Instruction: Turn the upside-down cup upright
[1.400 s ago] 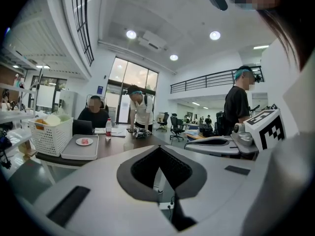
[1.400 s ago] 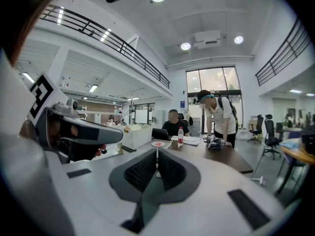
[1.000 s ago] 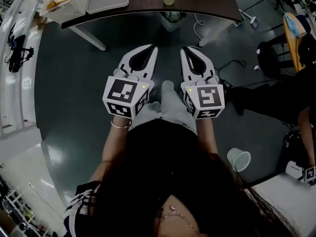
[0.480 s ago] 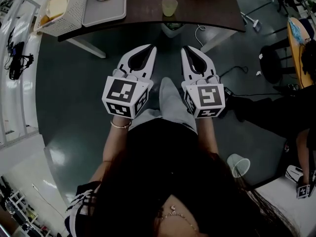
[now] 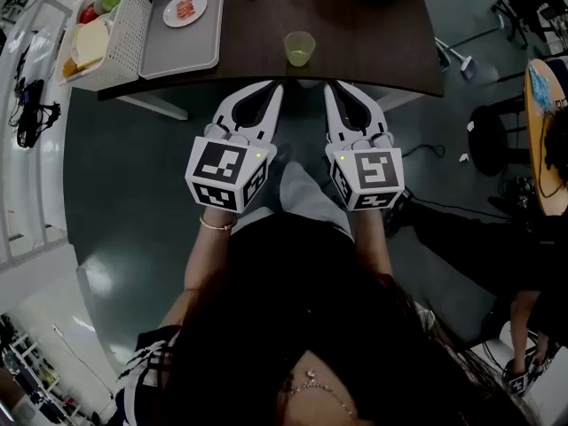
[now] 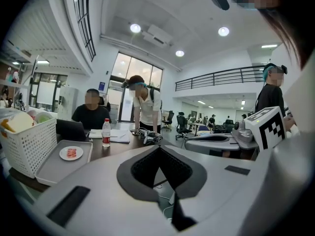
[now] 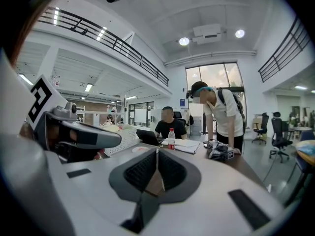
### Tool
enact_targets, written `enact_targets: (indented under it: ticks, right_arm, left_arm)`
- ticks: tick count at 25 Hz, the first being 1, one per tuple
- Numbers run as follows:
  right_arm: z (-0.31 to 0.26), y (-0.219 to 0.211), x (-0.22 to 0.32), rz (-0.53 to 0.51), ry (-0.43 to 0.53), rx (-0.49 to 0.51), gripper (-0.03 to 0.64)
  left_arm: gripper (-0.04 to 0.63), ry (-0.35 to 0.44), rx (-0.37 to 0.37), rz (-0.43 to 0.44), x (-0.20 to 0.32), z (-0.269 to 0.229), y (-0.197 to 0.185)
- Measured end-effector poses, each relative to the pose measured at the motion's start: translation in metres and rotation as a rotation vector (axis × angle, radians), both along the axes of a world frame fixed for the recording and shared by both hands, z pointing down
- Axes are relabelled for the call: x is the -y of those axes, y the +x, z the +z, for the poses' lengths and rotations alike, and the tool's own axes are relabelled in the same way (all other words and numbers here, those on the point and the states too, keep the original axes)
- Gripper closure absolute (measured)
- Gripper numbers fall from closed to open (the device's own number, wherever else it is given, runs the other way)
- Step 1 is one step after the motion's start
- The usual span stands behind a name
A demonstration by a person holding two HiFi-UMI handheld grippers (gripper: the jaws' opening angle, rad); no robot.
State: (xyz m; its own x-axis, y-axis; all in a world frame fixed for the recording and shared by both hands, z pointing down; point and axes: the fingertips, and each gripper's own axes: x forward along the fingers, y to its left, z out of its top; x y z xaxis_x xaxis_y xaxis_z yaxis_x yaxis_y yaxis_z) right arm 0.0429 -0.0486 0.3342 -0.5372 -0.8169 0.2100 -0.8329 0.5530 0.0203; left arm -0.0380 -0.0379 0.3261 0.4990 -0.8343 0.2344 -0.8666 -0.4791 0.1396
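Left gripper [image 5: 271, 89] and right gripper [image 5: 332, 89] both closed and empty, just short of the cup [image 5: 299, 48] near the table [image 5: 373, 34] edge; arriving with jaws unopened risks toppling it.

Cup [image 5: 299, 48] on table [image 5: 373, 38], tray [image 5: 182, 50] left of it, plate [image 5: 185, 9] on tray, basket [image 5: 130, 35] leftmost

A large open-plan office is suggested by swivel chairs [image 7: 279, 134] seen in the background, a laptop [image 7: 147, 137] and papers [image 7: 189, 145] laid on the dark surface [image 5: 355, 34], a railed upper gallery [image 6: 221, 76] and recessed ceiling lights [image 6: 224, 31].
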Motion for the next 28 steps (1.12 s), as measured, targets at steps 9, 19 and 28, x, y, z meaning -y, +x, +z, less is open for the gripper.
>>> enact_targets:
  ticks: [9,19,28]
  right_arm:
    - [0.015,0.003,0.058,-0.068,-0.034,0.01,0.597]
    - [0.037,-0.011,0.086,-0.063,-0.073,-0.012,0.597]
    - [0.058,-0.02,0.109,-0.017,-0.092,-0.023,0.594]
  left_arm:
    - [0.592,-0.025,0.01,-0.064,0.053,0.009,0.003]
    - [0.592,-0.046,0.008,-0.078,0.079,0.024,-0.012]
    - [0.592,-0.071,-0.02,-0.042,0.109,0.037,-0.02]
